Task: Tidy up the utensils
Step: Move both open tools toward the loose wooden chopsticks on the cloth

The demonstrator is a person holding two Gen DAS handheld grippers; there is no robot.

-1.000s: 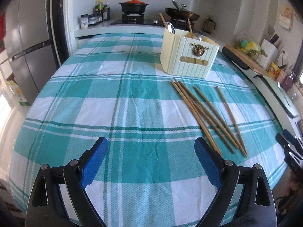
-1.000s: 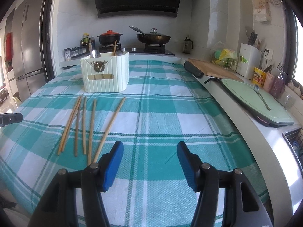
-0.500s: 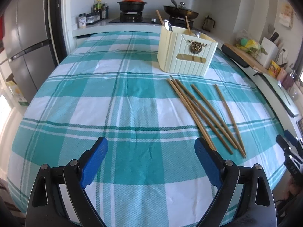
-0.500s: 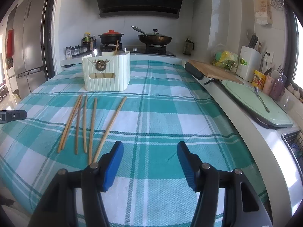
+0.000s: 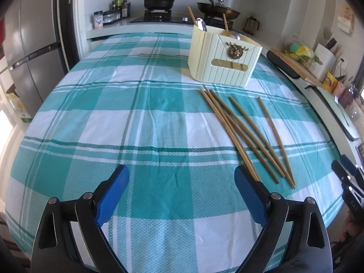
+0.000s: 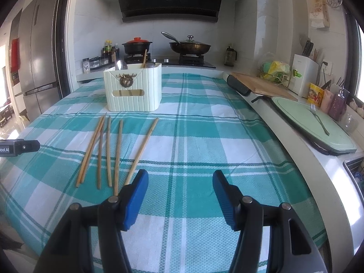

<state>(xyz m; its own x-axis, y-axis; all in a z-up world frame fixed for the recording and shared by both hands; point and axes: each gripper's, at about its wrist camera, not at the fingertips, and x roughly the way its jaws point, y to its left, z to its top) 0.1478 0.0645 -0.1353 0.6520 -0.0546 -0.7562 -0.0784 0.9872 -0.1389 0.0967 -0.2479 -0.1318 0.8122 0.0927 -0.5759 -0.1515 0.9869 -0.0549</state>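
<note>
Both the left gripper (image 5: 182, 182) and right gripper (image 6: 180, 183) hover with jaws apart, empty; chopsticks (image 6: 109, 150) lie near the far holder (image 6: 133, 93).

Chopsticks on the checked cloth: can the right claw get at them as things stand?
Probably yes. The right claw is open and empty, the chopsticks lie loose just ahead to its left, and nothing sits between them on the tablecloth.

Five chopsticks (image 6: 109, 150) lay side by side on the tabletop (image 6: 200, 141), just near of the utensil holder (image 6: 133, 89), left of my right jaws. A spoon (image 6: 120, 64) stood in the holder. The stove (image 6: 168, 60) sat far behind.
</note>
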